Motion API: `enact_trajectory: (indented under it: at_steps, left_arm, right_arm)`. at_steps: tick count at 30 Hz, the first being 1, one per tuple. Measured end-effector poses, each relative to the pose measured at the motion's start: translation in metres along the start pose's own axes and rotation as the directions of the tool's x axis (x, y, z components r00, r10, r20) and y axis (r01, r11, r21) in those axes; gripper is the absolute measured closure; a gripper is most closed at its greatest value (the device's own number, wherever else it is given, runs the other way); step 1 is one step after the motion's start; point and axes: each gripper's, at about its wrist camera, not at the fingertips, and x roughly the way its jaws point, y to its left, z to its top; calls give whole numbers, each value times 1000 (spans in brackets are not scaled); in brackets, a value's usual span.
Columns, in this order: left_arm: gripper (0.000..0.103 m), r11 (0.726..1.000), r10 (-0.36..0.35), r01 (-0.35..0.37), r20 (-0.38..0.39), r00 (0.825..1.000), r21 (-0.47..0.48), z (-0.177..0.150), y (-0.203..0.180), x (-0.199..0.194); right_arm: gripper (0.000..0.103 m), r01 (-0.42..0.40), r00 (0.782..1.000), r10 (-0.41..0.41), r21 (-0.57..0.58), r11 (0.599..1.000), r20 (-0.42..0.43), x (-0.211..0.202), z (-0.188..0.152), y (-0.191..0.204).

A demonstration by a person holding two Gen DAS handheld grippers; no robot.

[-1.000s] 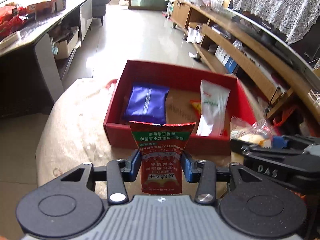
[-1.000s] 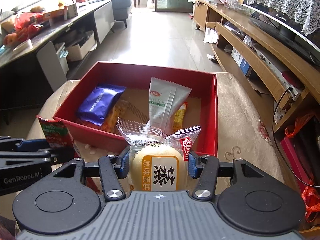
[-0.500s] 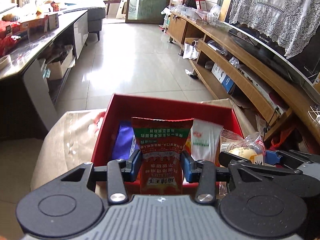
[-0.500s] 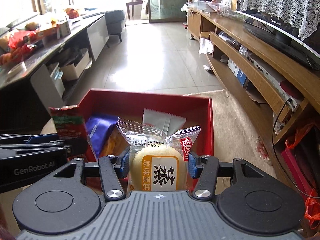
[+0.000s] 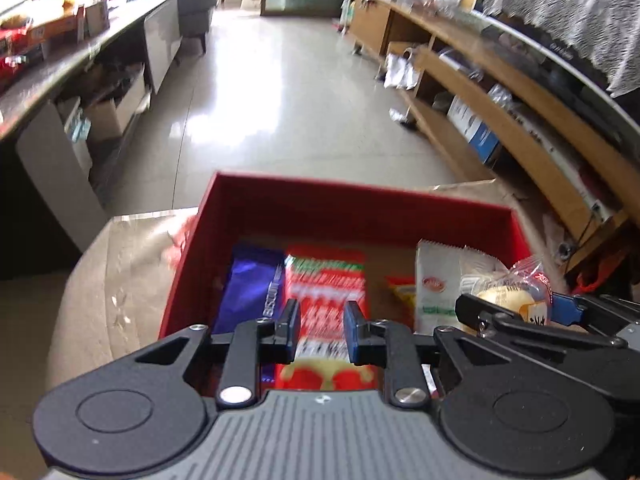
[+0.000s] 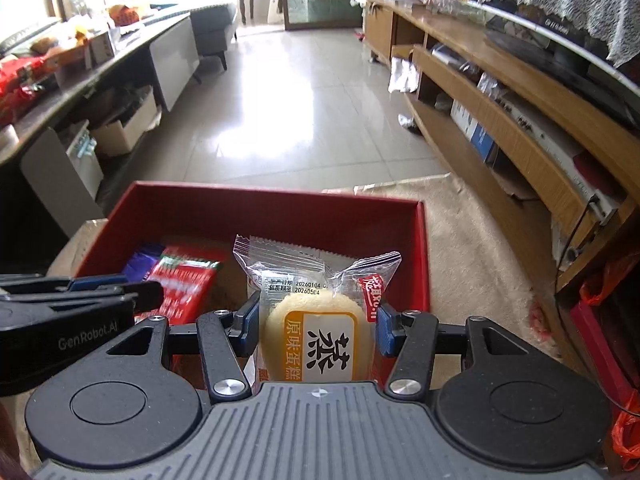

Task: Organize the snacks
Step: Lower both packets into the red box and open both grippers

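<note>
An open red box (image 5: 360, 192) sits on a beige-covered table. A red and green snack packet (image 5: 324, 280) lies blurred inside it, beside a blue packet (image 5: 252, 284). My left gripper (image 5: 322, 324) hovers over the box's near side. Its jaws are closing to a narrow gap with nothing gripped, and the red packet shows below them. My right gripper (image 6: 316, 320) is shut on a clear-wrapped yellow cake (image 6: 320, 332) just above the box's near right part. A white packet (image 5: 434, 280) and a small orange packet (image 5: 400, 288) also lie in the box.
The beige cloth (image 6: 460, 248) reaches past the box on the right. A long wooden shelf unit (image 6: 520, 128) with boxes runs along the right. At the left stands a dark counter (image 6: 80, 80) loaded with goods, and pale tiled floor (image 6: 300, 100) stretches ahead.
Both grippers moved forward over the box. The left gripper let go of the red packet, which dropped into the box, and its jaws narrowed. The right gripper still holds the cake.
</note>
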Motion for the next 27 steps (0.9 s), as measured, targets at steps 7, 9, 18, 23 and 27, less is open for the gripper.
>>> enact_trajectory:
  at_steps: [7, 9, 18, 23, 27]
  left_arm:
    - [84, 1000, 12, -12, -9, 1000, 1, -2, 2, 4]
    - [84, 1000, 12, -12, -13, 1000, 4, -2, 1, 5]
    - [83, 999, 18, -17, -5, 1000, 30, -3, -2, 0]
    - [83, 999, 20, -20, -5, 1000, 30, -4, -2, 0]
    - [82, 999, 23, -23, -5, 1000, 29, -3, -2, -1]
  right_arm:
    - [38, -18, 1000, 18, 4, 1000, -15, 10, 0, 6]
    - [37, -10, 1000, 10, 1, 1000, -20, 11, 0, 5]
    - [33, 21, 1000, -21, 2, 1000, -6, 13, 1, 3]
    - [28, 25, 1000, -25, -1, 1000, -4, 14, 2, 3]
    - [28, 29, 1000, -29, 4, 1000, -5, 14, 3, 1]
